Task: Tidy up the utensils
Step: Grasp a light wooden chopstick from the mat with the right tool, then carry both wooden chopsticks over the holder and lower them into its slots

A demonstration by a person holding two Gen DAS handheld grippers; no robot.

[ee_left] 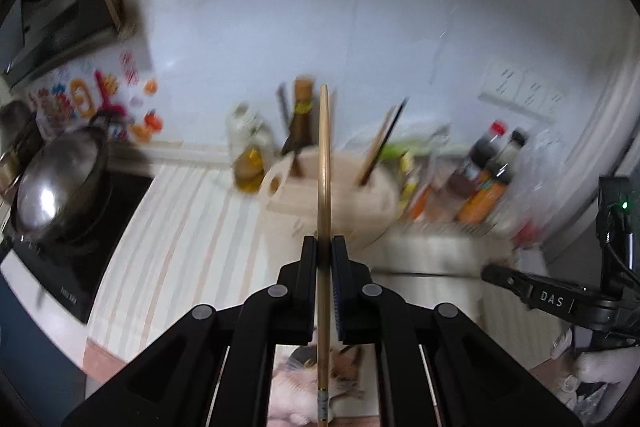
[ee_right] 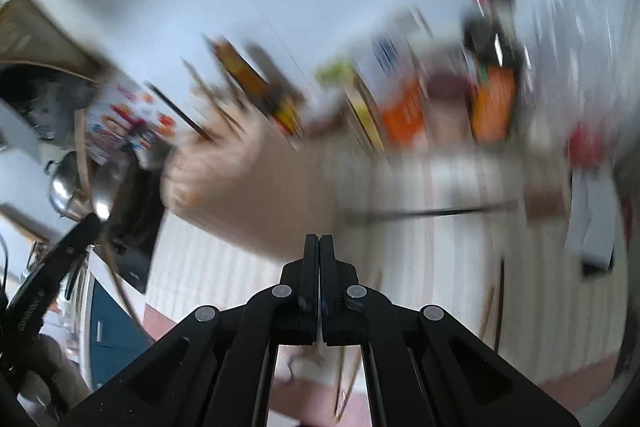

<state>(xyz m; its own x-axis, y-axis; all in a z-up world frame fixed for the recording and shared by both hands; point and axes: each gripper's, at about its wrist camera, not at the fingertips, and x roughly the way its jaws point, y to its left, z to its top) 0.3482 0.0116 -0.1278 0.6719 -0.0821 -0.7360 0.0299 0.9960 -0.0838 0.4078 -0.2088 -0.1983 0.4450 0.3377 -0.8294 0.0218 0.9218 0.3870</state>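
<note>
The striped counter fills the middle of the left wrist view, with a white wall behind it. At left edge sits a steel wok on a black cooktop. At right of centre is a cluster of sauce bottles, too blurred to read.

In centre of the picture stands the beige utensil holder, a block w/ several compartments. A few dark and wooden chopsticks lean out of its right part, and another stick stands in the left part in front of a brown bottle. Which slot exactly I cannot tell, too much blur.

The left gripper is closed on one wooden chopstick. Its long axis runs straight up-down in the frame, the upper end pointing toward the holder, the lower end passing down between the fingers. The holder lies directly ahead of the tongs, near but not touching. I judge next move is to bring the tip over a free slot and lower it; the left hand is the one that carries, so it is the nearer one.

The right gripper has jaws pressed together, and I see nothing between them. In the right wrist view, a dark chopstick lies across the counter at right of centre; lower right more sticks lie there, approx. upright in frame.
</note>
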